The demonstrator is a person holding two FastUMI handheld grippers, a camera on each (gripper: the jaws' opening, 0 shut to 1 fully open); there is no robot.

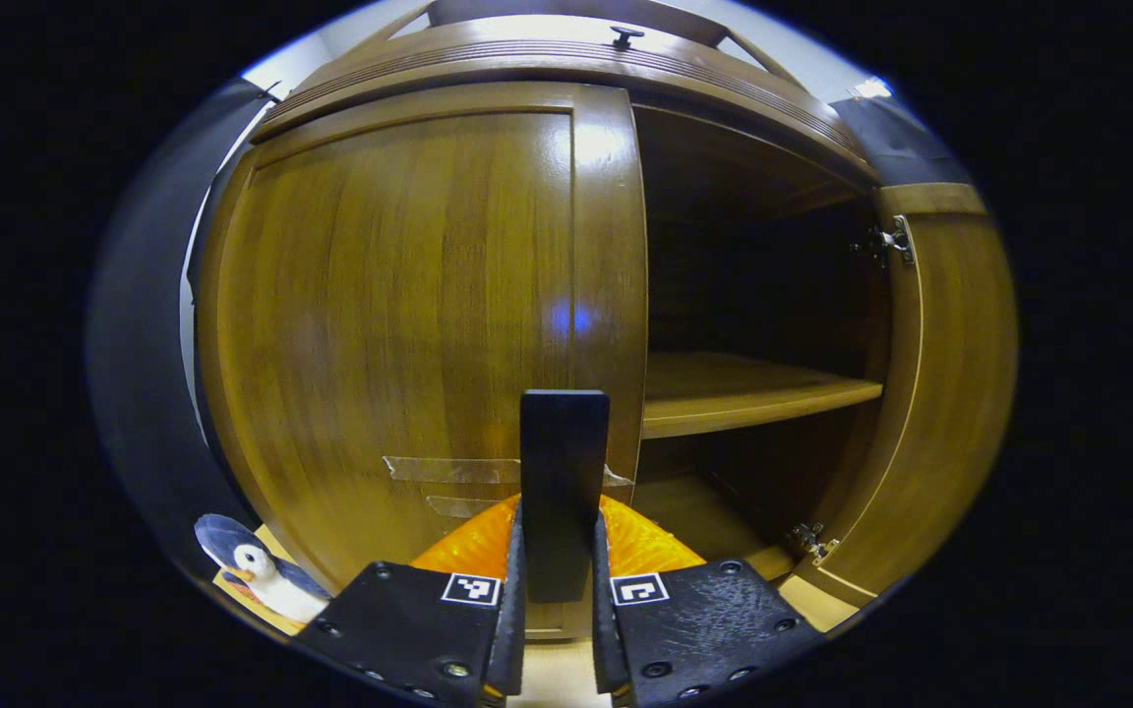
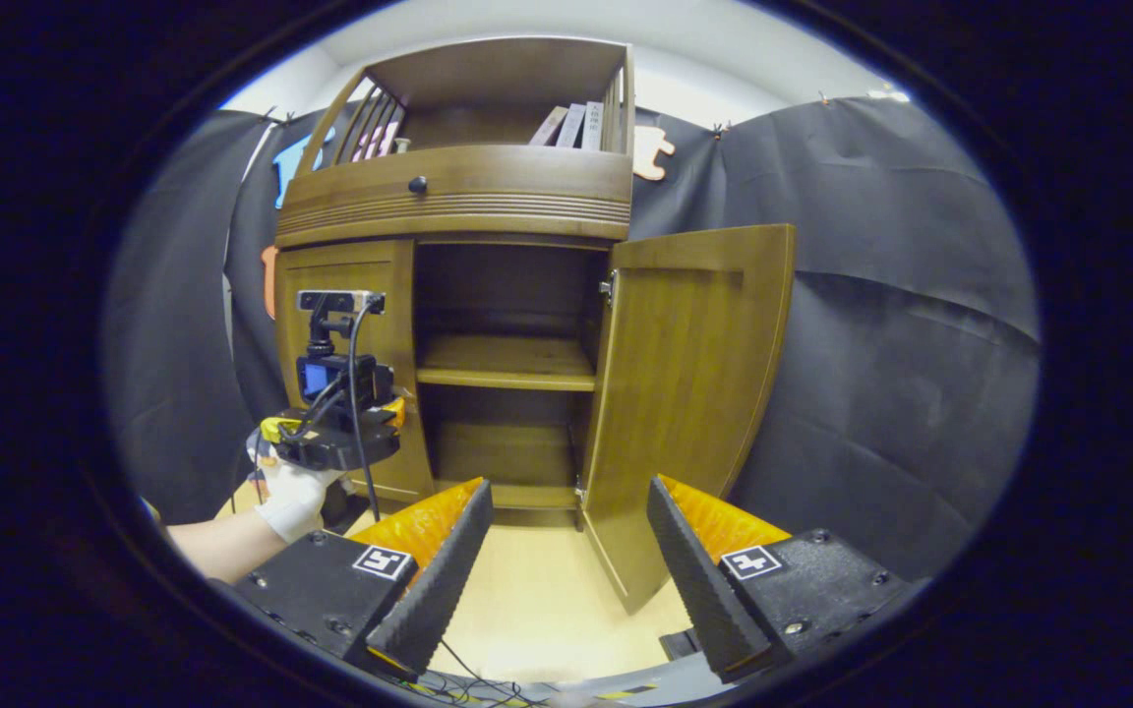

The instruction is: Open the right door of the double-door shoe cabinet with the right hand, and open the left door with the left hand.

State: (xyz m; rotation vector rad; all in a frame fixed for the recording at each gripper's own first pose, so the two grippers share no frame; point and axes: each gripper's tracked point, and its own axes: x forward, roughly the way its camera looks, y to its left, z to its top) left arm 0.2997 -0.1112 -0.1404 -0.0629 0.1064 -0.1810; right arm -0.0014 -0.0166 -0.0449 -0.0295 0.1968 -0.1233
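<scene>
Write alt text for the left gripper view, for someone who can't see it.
The left gripper has its jaws shut on the black handle of the closed left door. Beside it, the right door stands open, showing a bare wooden shelf. A penguin toy sits lower left.

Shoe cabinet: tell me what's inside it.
Through the open right door, the shoe cabinet shows one bare shelf and a bare bottom. The closed left door hides the rest.

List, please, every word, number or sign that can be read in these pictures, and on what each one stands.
No text can be read.
Books on the cabinet's top shelf: spine print too small and blurred.
Square marker on a finger of the left gripper: black-and-white pattern, no letters.
Square marker on a finger of the right gripper: pattern, no letters.
</scene>
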